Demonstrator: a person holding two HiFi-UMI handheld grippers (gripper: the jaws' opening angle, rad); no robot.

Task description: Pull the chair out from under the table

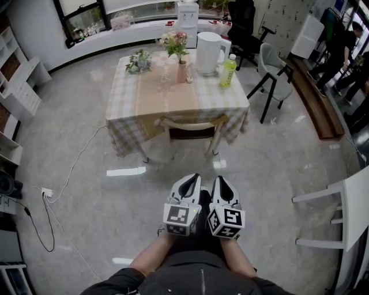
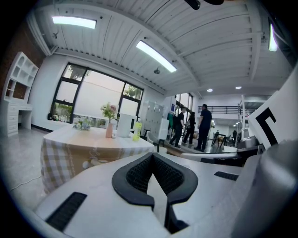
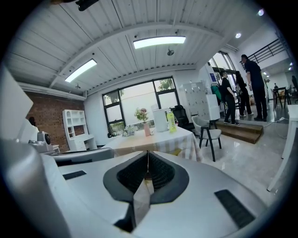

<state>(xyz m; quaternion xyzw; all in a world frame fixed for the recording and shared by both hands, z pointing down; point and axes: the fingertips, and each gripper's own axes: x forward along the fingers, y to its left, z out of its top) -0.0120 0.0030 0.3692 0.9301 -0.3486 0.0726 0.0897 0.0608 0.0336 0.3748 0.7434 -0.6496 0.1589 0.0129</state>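
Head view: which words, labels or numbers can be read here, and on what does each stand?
No text can be read.
Green bottle: any label is too small.
White box on the far counter: marks too blurred.
Marker cubes: black-and-white patterns only, no letters.

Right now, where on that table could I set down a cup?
The table's near half is bare, from the vase down to the chair. Its far edge is crowded: bouquet, vase, jug and bottle in a row. The floor before the chair is open too.
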